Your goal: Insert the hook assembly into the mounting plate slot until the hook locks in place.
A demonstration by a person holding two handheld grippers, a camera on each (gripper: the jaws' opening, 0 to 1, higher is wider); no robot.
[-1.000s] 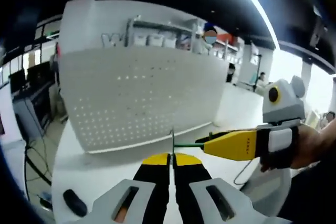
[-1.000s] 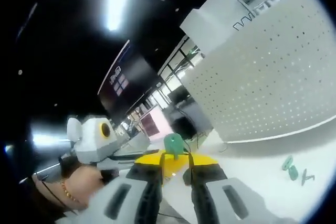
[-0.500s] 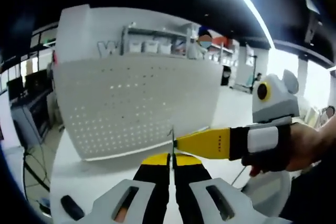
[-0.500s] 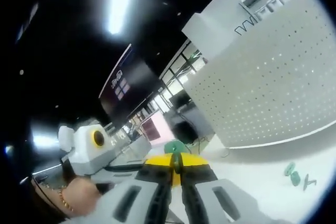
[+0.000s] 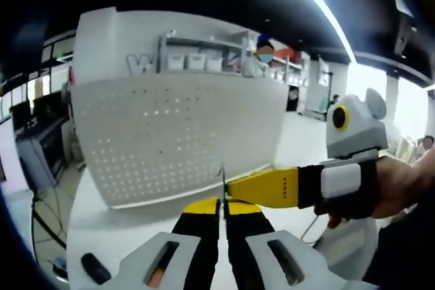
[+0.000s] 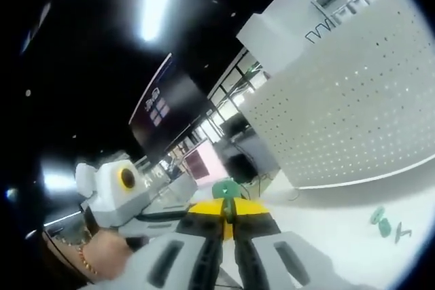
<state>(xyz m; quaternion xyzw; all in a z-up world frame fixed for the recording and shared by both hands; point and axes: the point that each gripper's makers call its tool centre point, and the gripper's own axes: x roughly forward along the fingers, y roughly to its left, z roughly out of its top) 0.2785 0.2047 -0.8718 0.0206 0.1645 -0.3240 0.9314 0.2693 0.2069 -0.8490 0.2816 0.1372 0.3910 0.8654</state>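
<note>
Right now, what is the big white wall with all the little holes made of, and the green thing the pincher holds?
The pegboard looks like painted sheet metal or hard plastic: smooth, matt white, with neat rows of punched holes. The green piece in the right gripper looks like moulded plastic: even colour, slight shine. Neither is certain from here.

From my left gripper [image 5: 222,203], the thin metal piece [image 5: 223,183] pinched between my closed jaws is seen edge-on, so I cannot tell its shape. My right gripper's [image 5: 234,186] tip hides whatever it grips there. In the right gripper view, the green hook part [image 6: 225,189] is mostly hidden behind my jaws. The small green pieces [image 6: 380,222] on the table [image 6: 340,229] are too small to identify.
</note>
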